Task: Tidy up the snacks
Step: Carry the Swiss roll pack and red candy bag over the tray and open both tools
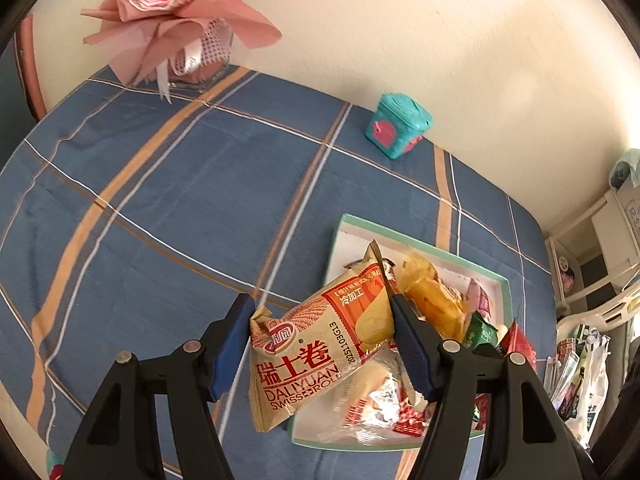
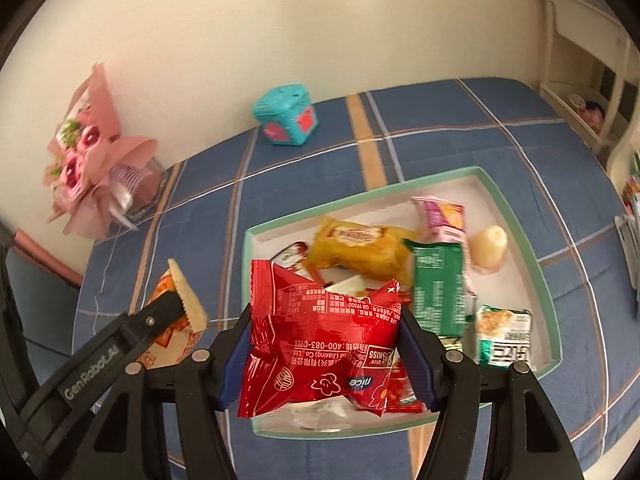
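Left wrist: left tool (image 1: 320, 340) half open, pads clamped on the Swiss roll packet (image 1: 316, 344), held over the near-left rim of the tray (image 1: 505, 280). Risk: the puffy wrapper is slick and could slide out, landing on the plaid cloth (image 1: 160, 200).

Right wrist: right tool (image 2: 322, 350) grips the red packet (image 2: 320, 340) above the tray's near edge. Risk: both loads converge; collision likely. Desk against cream wall (image 2: 280, 20); bouquet (image 2: 92, 160), teal box (image 2: 286, 120) behind.

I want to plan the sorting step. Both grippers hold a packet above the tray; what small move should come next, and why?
Probably carry the Swiss roll packet, clamped in the left gripper, sideways onto the bare blue tablecloth: the tray is crowded, and the right gripper holds a red packet.
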The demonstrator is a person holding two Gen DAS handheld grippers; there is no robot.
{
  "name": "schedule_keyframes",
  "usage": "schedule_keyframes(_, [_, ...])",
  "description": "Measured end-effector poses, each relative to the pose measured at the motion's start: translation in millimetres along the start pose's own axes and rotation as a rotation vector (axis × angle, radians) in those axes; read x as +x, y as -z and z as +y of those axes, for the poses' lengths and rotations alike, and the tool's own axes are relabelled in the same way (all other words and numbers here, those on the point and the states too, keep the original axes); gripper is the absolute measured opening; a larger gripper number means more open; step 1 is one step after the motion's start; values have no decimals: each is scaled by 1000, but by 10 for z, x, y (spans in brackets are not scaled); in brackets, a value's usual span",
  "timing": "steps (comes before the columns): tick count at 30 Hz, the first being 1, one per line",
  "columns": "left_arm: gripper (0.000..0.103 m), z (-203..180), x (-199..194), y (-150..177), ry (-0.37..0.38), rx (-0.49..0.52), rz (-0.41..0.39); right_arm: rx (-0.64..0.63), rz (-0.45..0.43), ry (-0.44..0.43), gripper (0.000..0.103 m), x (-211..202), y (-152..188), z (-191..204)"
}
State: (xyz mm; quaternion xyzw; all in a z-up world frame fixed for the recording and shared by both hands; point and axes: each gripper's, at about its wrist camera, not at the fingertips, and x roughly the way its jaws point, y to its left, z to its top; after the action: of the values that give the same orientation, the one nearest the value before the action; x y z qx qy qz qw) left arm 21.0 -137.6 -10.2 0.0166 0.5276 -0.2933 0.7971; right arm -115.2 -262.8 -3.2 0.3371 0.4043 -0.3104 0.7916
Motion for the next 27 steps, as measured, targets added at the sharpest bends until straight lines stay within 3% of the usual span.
schedule_keyframes(15, [70,-549,122,176,24,160,34,142,-34,109,69,-71,-168,-855])
schedule_keyframes(27, [70,-932,323,318,28,266,80,158,-6,159,70,133,-173,-1185])
